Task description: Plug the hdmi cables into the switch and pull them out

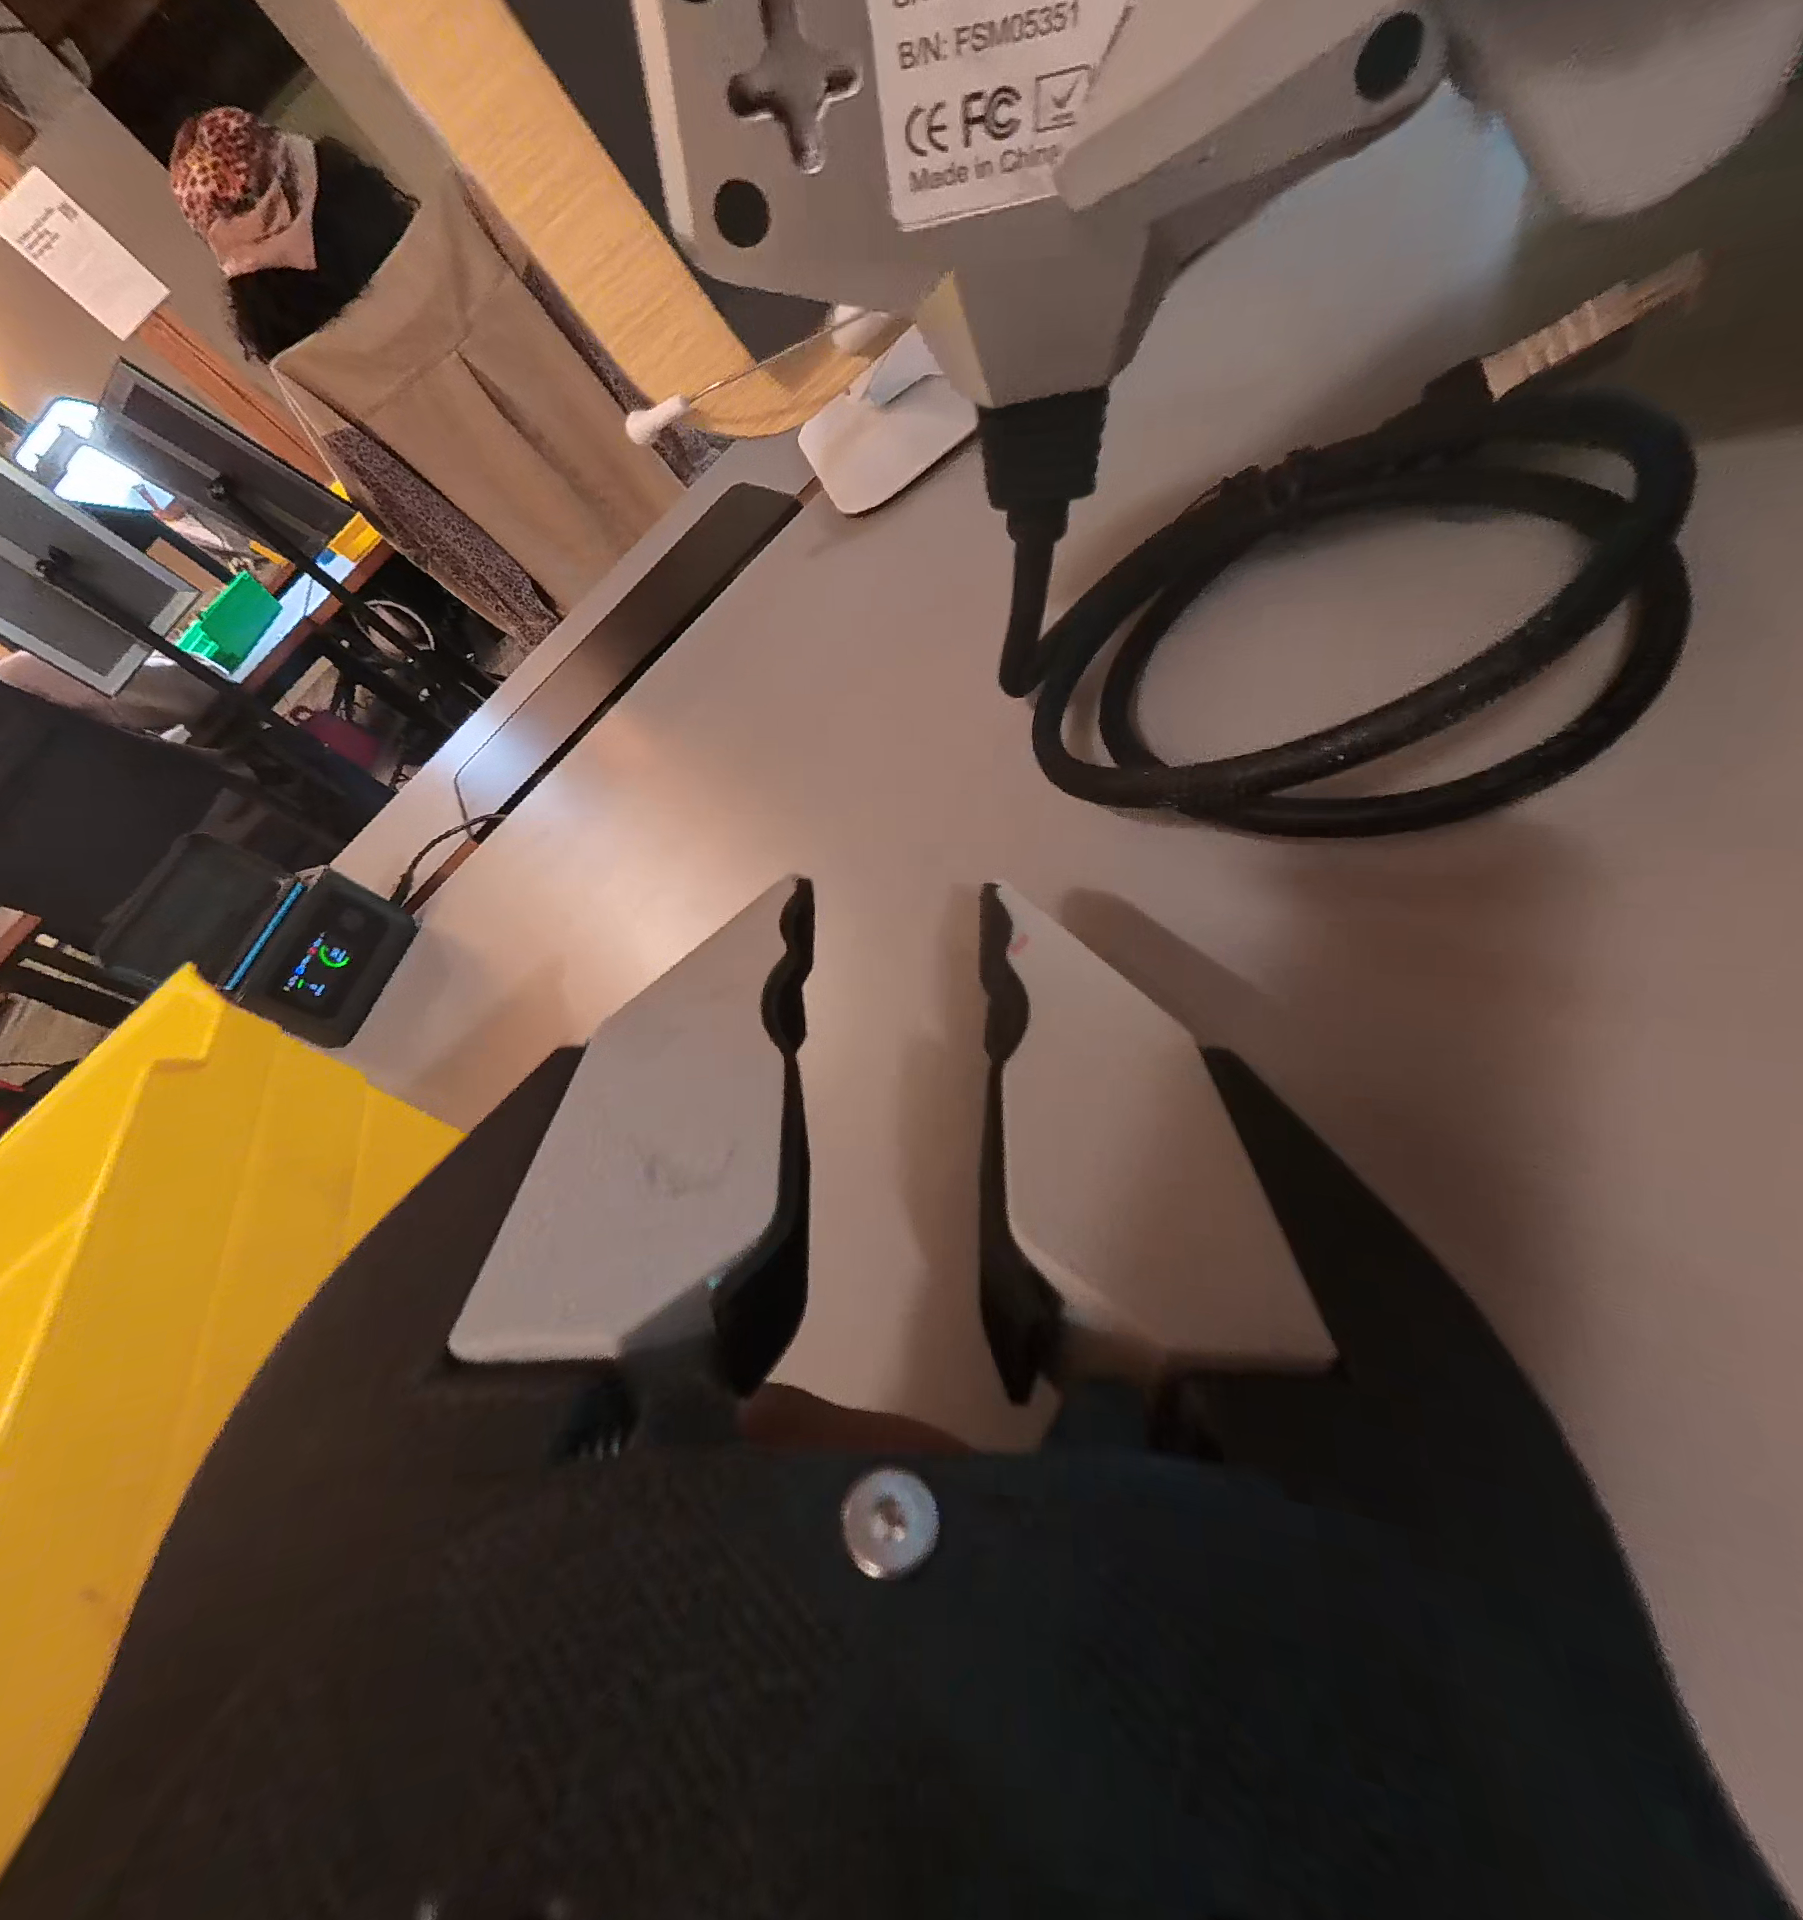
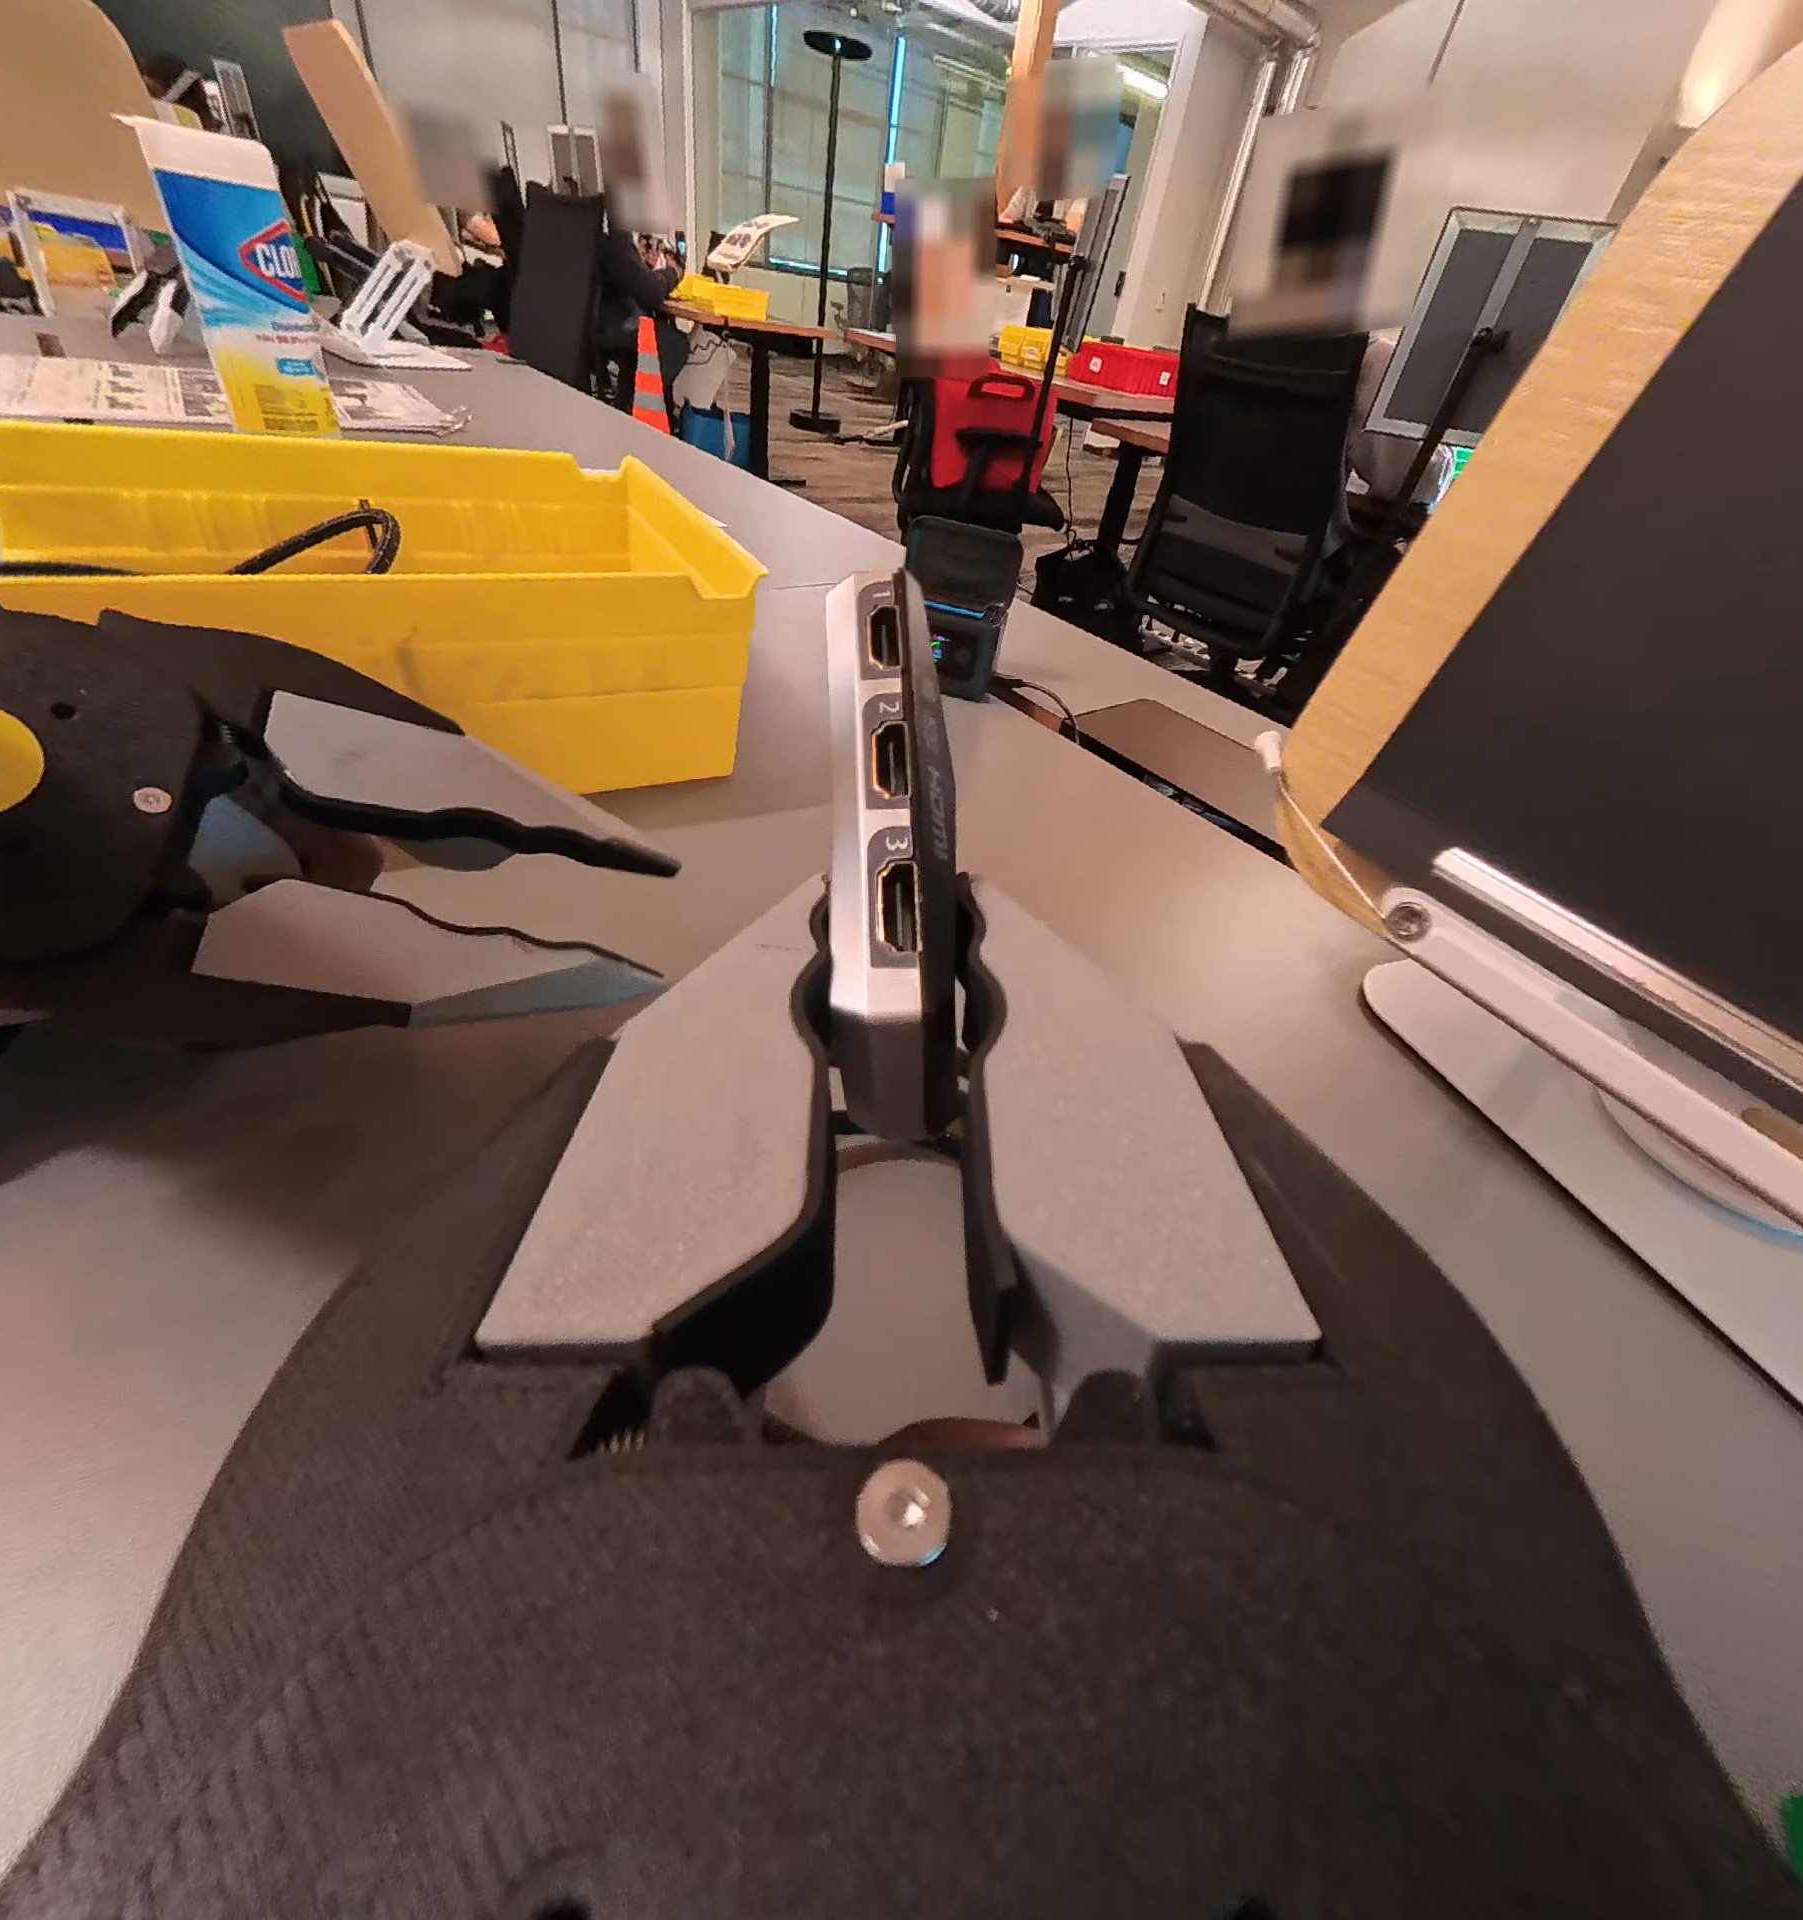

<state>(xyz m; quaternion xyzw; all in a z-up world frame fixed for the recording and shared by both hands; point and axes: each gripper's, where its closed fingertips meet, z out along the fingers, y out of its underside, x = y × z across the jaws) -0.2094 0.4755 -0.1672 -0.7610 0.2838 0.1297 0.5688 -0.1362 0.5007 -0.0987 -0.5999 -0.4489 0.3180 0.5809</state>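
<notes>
My right gripper is shut on the grey HDMI switch and holds it upright on its edge above the table. Its three ports face left and are empty. In the left wrist view the switch's labelled underside fills the top. Its own black cable hangs down and lies coiled on the table, with the metal plug free. My left gripper is open and empty, low over the table below the switch. It also shows in the right wrist view, left of the ports.
A yellow bin stands at the left with a black cable in it; it also shows in the left wrist view. A monitor on a white stand is at the right. A small device with a lit screen sits at the table edge.
</notes>
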